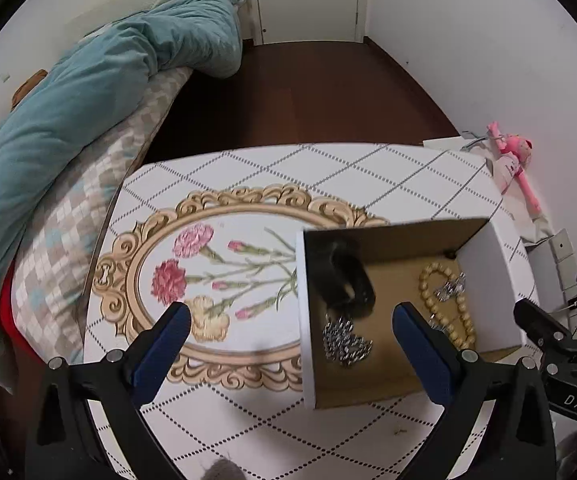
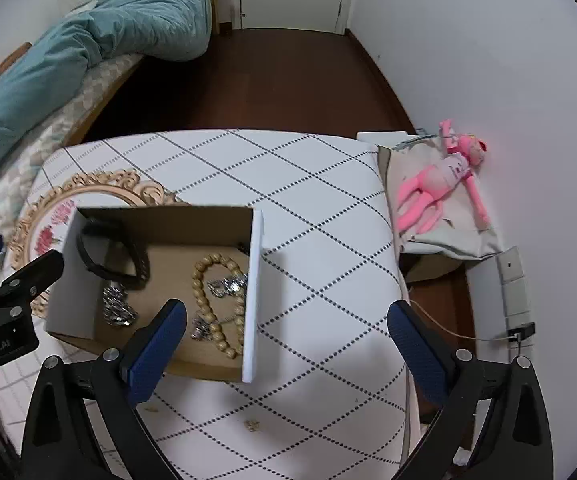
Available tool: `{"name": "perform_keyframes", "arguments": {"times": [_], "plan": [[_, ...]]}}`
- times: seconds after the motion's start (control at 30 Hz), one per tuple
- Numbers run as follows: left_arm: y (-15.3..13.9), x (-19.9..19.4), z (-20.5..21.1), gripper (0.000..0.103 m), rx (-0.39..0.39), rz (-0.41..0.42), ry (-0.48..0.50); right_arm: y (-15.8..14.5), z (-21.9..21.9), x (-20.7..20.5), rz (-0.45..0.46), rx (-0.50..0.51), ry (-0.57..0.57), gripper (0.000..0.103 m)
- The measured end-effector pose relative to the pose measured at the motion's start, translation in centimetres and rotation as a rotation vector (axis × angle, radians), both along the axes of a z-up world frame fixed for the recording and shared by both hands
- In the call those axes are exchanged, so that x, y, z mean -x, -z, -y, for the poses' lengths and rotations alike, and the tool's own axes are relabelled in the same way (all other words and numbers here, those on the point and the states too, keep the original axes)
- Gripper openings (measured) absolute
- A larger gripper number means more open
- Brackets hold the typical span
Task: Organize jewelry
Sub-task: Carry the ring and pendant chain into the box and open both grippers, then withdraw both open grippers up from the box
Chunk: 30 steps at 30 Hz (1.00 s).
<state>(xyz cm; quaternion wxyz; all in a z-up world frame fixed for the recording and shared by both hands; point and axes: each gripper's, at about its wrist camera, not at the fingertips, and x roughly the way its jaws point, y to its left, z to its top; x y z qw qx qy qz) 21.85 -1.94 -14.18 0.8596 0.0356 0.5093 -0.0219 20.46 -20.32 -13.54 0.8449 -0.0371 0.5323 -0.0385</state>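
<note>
An open white cardboard box (image 1: pixel 488 264) (image 2: pixel 252 292) with a brown inside stands on the table. In it lie a black bracelet (image 1: pixel 346 276) (image 2: pixel 112 256), a silver chain piece (image 1: pixel 344 340) (image 2: pixel 118 306), a wooden bead strand (image 1: pixel 454 308) (image 2: pixel 208 304) and a small silver piece (image 1: pixel 450 288) (image 2: pixel 226 284). My left gripper (image 1: pixel 292 348) is open and empty above the box's left wall. My right gripper (image 2: pixel 288 348) is open and empty above the box's right wall; it also shows at the right edge of the left wrist view (image 1: pixel 556 304).
The table (image 2: pixel 320 184) has a white diamond-pattern cover with a gold-framed flower print (image 1: pixel 208 272). A bed with a teal duvet (image 1: pixel 88 92) lies to the left. A pink plush toy (image 2: pixel 444 184) lies on a bag by the right wall. Dark wood floor (image 2: pixel 268 80) lies beyond.
</note>
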Motion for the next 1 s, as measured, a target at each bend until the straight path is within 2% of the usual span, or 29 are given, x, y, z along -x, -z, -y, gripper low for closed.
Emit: {"name": "perform_keyframes", "arguments": {"times": [0.17,0.47,0.77,1.0], "plan": [[0.4,1.3,-0.2,0.103,0.003,0.005,-0.028,0.5,0.0,1.0,0.009,0.015,0.014,0.102],[-2.0,4.9,-0.1,0.103,-0.012,0.092,-0.043,-1.1,0.1,3.8,0.085,0.027,0.039,0.102],[-6.0,8.5,0.0,0.103,0.021,0.169,-0.047,-5.9,0.1,8.5,0.220,0.018,0.063,0.102],[-9.1,10.7,0.1,0.103,0.039,0.219,-0.045,-9.6,-0.1,11.2,0.289,0.011,0.064,0.102]]}}
